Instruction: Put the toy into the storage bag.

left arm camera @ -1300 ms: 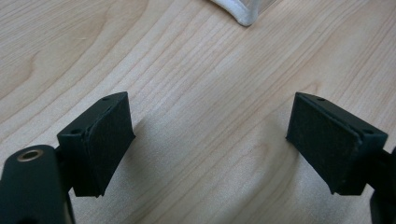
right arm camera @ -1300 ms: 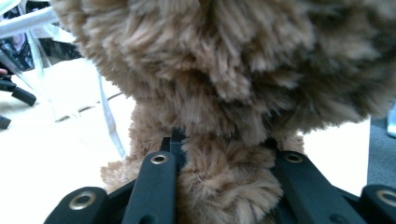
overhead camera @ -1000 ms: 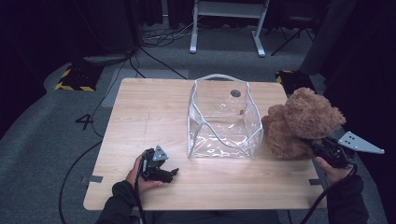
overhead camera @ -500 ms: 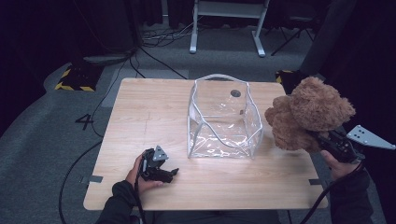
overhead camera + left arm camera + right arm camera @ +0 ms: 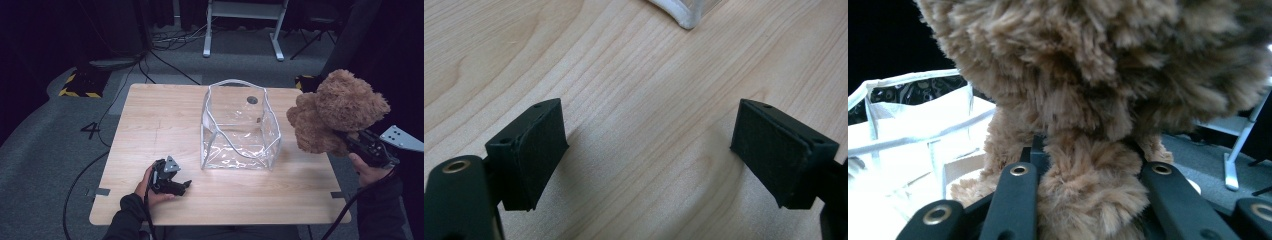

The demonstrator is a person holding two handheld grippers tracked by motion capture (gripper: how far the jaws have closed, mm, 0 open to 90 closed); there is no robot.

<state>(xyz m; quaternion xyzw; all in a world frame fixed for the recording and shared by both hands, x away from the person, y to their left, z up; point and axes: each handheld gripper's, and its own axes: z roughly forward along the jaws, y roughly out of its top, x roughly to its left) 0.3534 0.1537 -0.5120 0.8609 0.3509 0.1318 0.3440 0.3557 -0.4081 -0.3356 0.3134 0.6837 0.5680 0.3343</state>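
- Left gripper (image 5: 186, 185) rests on the table (image 5: 150, 120), left of and nearer me than the bag (image 5: 239, 127); jaws spread wide, nothing between the pads (image 5: 541, 150). Parked low, likely so it can steady the bag if needed.
- Bag sits mid-table, upright, mouth open upward, clear walls, white rim. Its near corner (image 5: 684, 17) shows just ahead of my left jaws, apart from them.
- Bare wood all round the bag, widest on its left; nothing else on the table.
- Bear (image 5: 336, 112) is right of the bag, lifted off the table, over its right edge, apart from the bag.
- Right gripper (image 5: 345, 137) pinches the bear (image 5: 1088, 200) low on its body, jaws pressed into fur, bulk hanging above the bag rim (image 5: 913, 77).
- Judgement: the mouth looks barely wider than the bear, so the rim may snag on lowering.
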